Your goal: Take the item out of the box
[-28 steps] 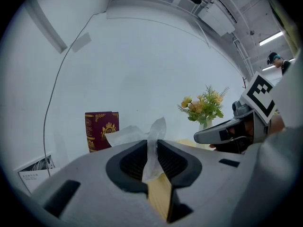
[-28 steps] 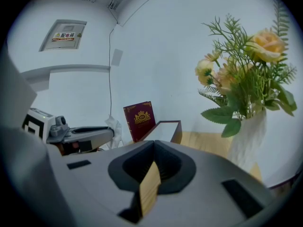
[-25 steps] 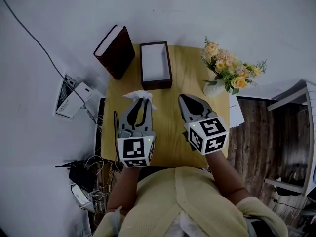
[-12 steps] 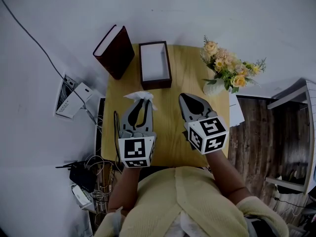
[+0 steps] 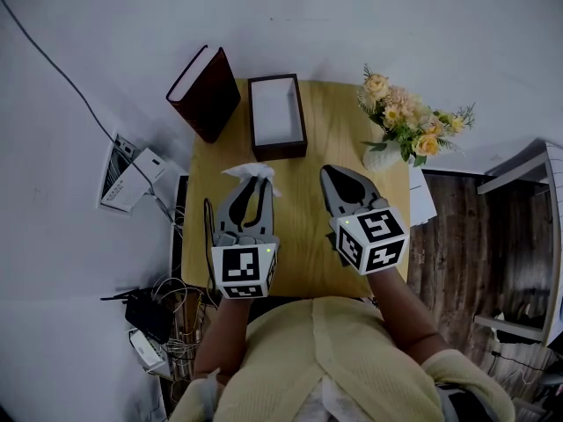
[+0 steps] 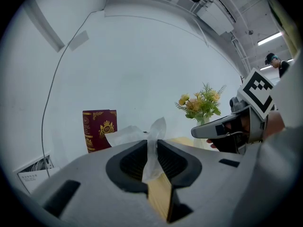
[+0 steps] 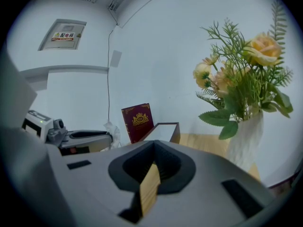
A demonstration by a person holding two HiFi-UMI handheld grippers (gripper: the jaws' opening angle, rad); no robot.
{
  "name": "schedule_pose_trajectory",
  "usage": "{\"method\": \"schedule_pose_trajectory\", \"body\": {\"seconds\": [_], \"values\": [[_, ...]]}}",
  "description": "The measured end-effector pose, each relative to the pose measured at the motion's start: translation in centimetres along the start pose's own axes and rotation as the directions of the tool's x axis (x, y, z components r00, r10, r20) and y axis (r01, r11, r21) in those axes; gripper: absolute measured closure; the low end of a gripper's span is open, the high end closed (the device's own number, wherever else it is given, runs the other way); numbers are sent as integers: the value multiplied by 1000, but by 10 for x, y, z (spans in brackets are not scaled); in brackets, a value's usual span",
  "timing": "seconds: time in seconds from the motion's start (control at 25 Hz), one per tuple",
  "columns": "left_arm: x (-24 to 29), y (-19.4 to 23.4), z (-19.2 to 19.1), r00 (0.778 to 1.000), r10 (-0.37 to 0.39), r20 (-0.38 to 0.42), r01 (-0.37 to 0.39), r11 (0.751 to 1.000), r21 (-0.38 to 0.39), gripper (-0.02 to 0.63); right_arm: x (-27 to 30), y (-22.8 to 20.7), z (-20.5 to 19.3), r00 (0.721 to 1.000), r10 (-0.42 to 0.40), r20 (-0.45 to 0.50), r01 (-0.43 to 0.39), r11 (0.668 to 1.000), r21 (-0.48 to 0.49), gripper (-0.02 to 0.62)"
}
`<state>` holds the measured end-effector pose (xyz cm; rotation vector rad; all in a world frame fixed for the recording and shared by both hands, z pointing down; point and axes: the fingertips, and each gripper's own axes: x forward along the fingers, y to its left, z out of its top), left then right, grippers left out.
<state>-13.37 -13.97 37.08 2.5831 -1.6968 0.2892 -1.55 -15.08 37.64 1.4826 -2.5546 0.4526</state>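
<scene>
Over the table (image 5: 299,214), near side: tissue (image 5: 239,169) out of box (image 5: 252,121).
Left gripper (image 5: 253,177) clamps the tissue, apart from the open box; right gripper (image 5: 328,175) closed, empty, alongside.

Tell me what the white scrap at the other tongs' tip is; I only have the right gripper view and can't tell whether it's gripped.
Observer: The left gripper view shows the left tongs shut on a thin white tissue, which is pinched between them and sticks out past the tips.
Operator: Is anything left in the box? I see it only side on.
Observer: In the head view it stands open, its inside plain white, with nothing in it that I can make out.
Operator: Is the tissue clear of the box?
Observer: Yes; the head view shows it over the wooden table, on the person's side of the box, apart from its rim.
</scene>
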Motion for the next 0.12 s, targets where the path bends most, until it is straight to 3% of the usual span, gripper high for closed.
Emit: {"method": "schedule_pose_trajectory", "body": {"seconds": [0.12], "values": [[1,2,-1,1000,2,-2,-2,1000,-1,525,2,0,1,1000,0,3,0,1000,-1,568]]}}
